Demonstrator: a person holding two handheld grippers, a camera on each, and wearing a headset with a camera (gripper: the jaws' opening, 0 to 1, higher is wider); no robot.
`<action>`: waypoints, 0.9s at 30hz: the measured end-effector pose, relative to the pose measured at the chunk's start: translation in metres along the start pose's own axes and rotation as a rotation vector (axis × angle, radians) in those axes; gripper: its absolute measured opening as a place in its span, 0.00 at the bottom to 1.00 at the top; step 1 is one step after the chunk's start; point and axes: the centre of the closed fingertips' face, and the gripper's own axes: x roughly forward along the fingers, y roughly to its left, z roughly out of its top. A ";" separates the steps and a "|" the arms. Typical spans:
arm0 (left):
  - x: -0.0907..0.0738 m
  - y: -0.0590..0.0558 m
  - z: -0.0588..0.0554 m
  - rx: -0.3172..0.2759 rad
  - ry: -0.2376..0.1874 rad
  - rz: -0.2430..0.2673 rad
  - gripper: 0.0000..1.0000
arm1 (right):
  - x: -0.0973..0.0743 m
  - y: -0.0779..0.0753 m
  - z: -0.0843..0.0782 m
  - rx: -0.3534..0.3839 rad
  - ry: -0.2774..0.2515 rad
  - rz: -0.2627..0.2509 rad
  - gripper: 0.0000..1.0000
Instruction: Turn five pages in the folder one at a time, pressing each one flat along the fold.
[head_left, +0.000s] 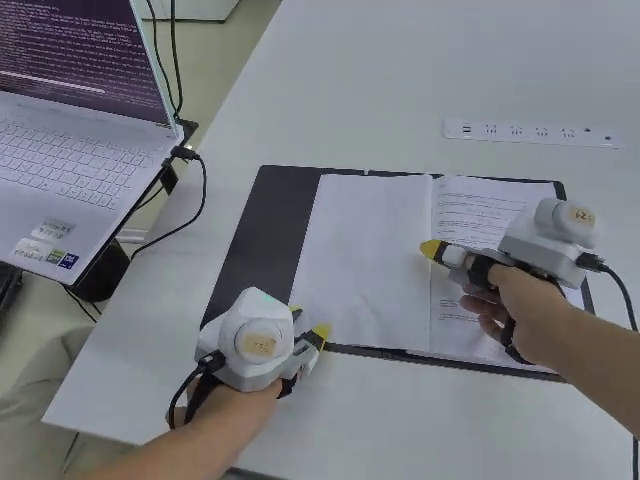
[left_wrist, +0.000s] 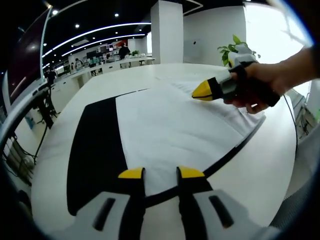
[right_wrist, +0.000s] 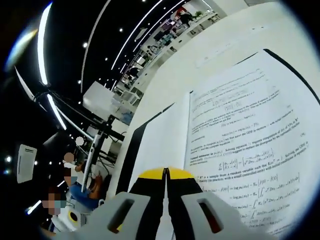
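Note:
A black folder (head_left: 260, 230) lies open on the white table. A blank white page (head_left: 365, 250) lies over its left half and a printed page (head_left: 480, 210) over its right half. My right gripper (head_left: 432, 249) is shut, its yellow tips at the fold between the two pages. In the right gripper view the shut tips (right_wrist: 165, 173) sit low by the fold, with the printed page (right_wrist: 240, 125) to the right. My left gripper (head_left: 310, 335) is open at the folder's near edge, by the blank page's lower left corner. In the left gripper view its tips (left_wrist: 160, 173) hold nothing.
An open laptop (head_left: 70, 150) stands at the left, off the table's edge, with a black cable (head_left: 190, 215) plugged into its side. A white power strip (head_left: 533, 132) lies at the back right. Bare table surrounds the folder.

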 end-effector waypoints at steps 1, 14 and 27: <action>0.000 0.000 0.000 0.001 -0.001 0.000 0.24 | 0.002 -0.002 0.000 0.018 -0.001 -0.003 0.00; 0.003 0.003 -0.001 -0.002 -0.013 0.000 0.24 | 0.029 -0.011 0.035 0.249 -0.084 -0.013 0.00; 0.003 0.003 -0.001 -0.003 -0.024 0.002 0.24 | 0.059 -0.021 0.082 0.364 -0.192 -0.043 0.00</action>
